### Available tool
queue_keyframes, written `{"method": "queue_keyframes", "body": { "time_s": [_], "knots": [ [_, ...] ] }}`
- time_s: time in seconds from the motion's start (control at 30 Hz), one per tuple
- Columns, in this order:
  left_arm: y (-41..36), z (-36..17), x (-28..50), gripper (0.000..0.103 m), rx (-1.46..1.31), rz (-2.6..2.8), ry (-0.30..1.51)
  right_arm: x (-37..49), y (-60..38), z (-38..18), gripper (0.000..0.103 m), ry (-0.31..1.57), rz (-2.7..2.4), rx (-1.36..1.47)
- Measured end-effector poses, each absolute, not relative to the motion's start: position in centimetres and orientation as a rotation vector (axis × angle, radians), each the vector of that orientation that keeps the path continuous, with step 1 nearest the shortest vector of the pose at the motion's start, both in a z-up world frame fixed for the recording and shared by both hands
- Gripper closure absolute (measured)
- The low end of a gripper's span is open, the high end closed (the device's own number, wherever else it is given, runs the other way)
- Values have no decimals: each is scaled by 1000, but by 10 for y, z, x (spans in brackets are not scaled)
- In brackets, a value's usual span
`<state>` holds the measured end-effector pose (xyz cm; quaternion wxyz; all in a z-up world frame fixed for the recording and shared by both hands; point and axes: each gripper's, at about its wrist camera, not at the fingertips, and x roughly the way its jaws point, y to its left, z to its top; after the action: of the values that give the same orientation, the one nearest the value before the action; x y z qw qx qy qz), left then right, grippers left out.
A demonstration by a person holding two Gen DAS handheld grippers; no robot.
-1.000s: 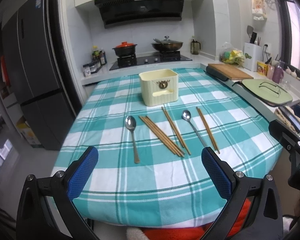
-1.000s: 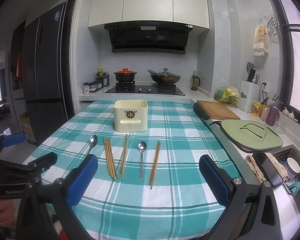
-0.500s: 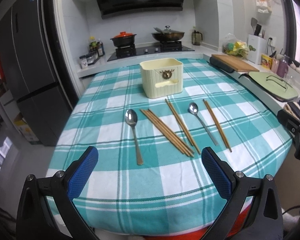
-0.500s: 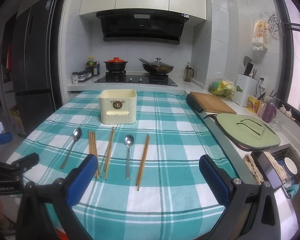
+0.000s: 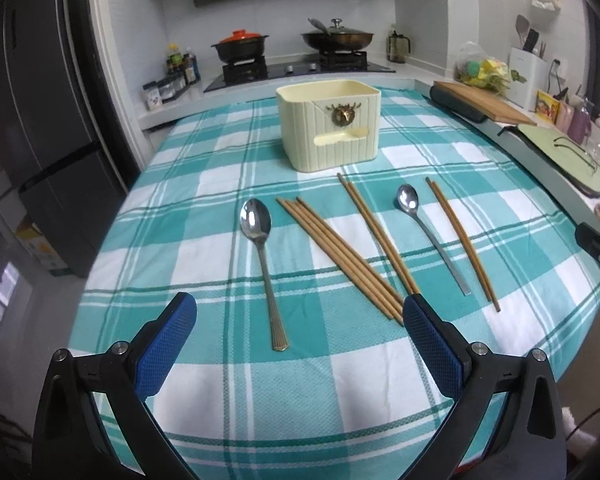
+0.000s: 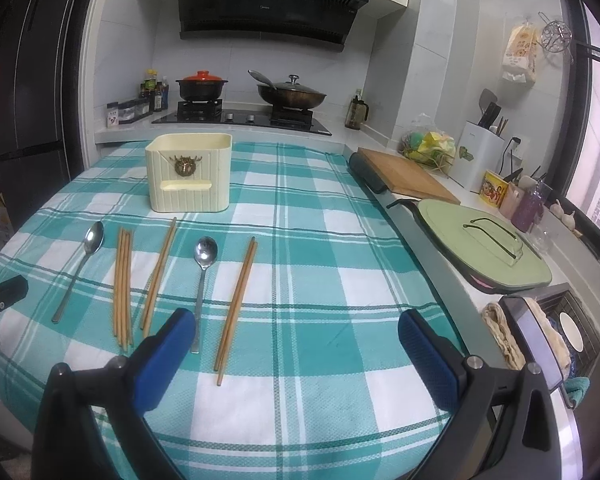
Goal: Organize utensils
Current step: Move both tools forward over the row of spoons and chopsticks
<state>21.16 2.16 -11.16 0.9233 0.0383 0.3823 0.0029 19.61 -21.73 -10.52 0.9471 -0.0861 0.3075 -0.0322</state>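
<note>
Steel spoons (image 5: pixel 260 248) and brown wooden chopsticks (image 5: pixel 340 256) lie before us on the teal-checked worktop (image 5: pixel 180 200), cream ribbed plastic holder (image 5: pixel 329 124) at twelve o'clock, our left gripper (image 5: pixel 300 344) and right gripper (image 6: pixel 296 354) both spread, empty.

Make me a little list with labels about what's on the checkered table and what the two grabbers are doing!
table cover: teal and white checkered cloth
holder: cream utensil box, upright at the far side, nothing seen sticking out
spoons: two, left spoon and right spoon, flat on the cloth
chopsticks: bundle of four, middle pair, right pair, all flat
left gripper: open, holding nothing, above the left spoon's handle end
right gripper: open, holding nothing, near the right pair
put away so far: nothing
</note>
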Motion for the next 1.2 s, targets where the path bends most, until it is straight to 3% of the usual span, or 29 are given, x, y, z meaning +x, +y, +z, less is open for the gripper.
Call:
{"method": "queue_keyframes", "body": {
  "time_s": [0.7, 0.73, 0.8, 0.87, 0.97, 1.07, 1.2],
  "knots": [
    [76, -174, 260, 0, -59, 78, 937, 274, -237, -181, 1, 796, 78, -31],
    [78, -175, 261, 0, -60, 81, 939, 282, -237, -185, 4, 810, 86, -23],
    [80, -177, 262, 0, -58, 88, 943, 299, -236, -192, 25, 847, 106, 2],
    [82, -179, 263, 0, -55, 92, 946, 314, -234, -200, 32, 881, 127, 13],
    [84, -181, 265, 0, -51, 100, 950, 333, -226, -210, 34, 917, 150, 3],
    [88, -182, 267, 0, -50, 109, 950, 345, -219, -222, 46, 964, 118, -54],
    [92, -186, 271, 0, -58, 112, 960, 348, -215, -221, 46, 962, 118, -72]
  ]
}}
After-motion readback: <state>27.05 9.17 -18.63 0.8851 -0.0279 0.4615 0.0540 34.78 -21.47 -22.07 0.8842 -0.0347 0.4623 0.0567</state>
